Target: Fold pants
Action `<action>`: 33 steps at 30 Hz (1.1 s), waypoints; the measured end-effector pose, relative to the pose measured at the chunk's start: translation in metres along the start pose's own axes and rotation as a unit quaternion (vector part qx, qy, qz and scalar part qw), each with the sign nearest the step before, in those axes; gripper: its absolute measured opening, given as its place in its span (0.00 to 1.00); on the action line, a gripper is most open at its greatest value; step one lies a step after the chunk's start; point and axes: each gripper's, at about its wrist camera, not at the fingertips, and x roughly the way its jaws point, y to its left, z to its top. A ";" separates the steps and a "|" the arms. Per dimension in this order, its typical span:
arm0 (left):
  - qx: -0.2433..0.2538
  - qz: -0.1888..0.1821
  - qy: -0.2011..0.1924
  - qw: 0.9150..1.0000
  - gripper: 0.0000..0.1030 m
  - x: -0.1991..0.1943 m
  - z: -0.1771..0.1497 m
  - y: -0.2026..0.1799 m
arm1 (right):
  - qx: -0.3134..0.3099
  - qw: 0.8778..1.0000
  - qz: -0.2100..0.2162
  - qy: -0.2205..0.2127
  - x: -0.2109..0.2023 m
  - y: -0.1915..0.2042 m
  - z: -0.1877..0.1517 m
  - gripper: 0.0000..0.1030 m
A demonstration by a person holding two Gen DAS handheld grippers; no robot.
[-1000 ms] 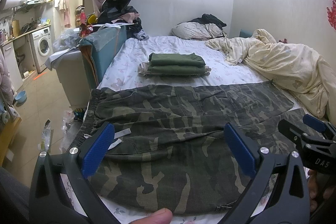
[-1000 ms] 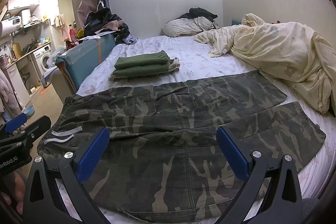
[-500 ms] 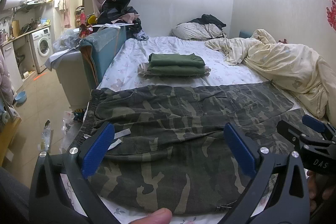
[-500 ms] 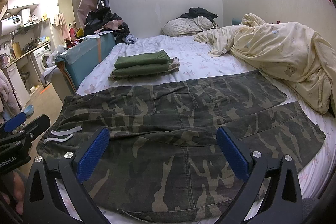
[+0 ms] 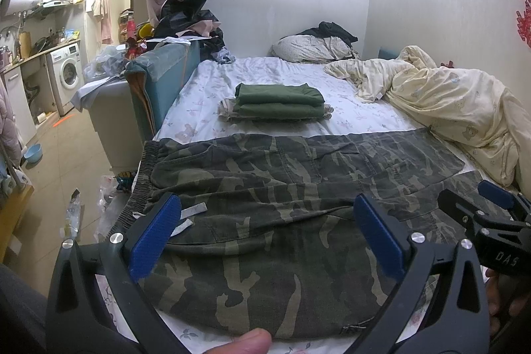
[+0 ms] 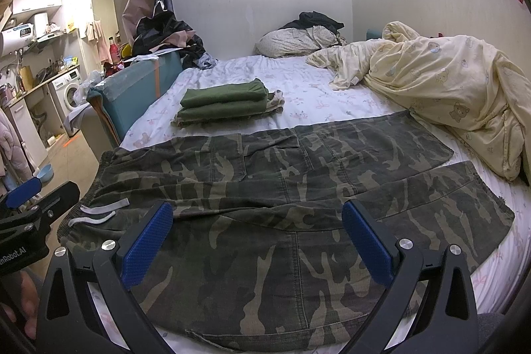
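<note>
Camouflage pants [image 5: 282, 204] lie spread flat across the near end of the bed [image 5: 212, 95], waistband with white drawstrings [image 5: 189, 214] at the left, both legs running right; they also show in the right wrist view [image 6: 298, 188]. My left gripper [image 5: 265, 234] is open and empty, hovering above the pants near the waist. My right gripper [image 6: 255, 238] is open and empty, hovering above the near leg. Each gripper shows at the edge of the other's view: the right one [image 5: 488, 214], the left one [image 6: 30, 204].
A stack of folded green clothes [image 5: 278, 102] sits mid-bed behind the pants. A crumpled cream duvet [image 5: 464, 102] fills the right side. A pillow [image 5: 312, 48] lies at the head. A teal sofa [image 5: 159, 82] stands left of the bed, with floor clutter beside it.
Almost nothing has moved. Both grippers stay open above the pants, with only a slight drift.
</note>
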 end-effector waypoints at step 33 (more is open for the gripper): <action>0.011 -0.015 -0.005 1.000 0.99 -0.001 0.003 0.006 | 0.011 1.000 0.011 0.010 -0.002 0.000 0.000 1.00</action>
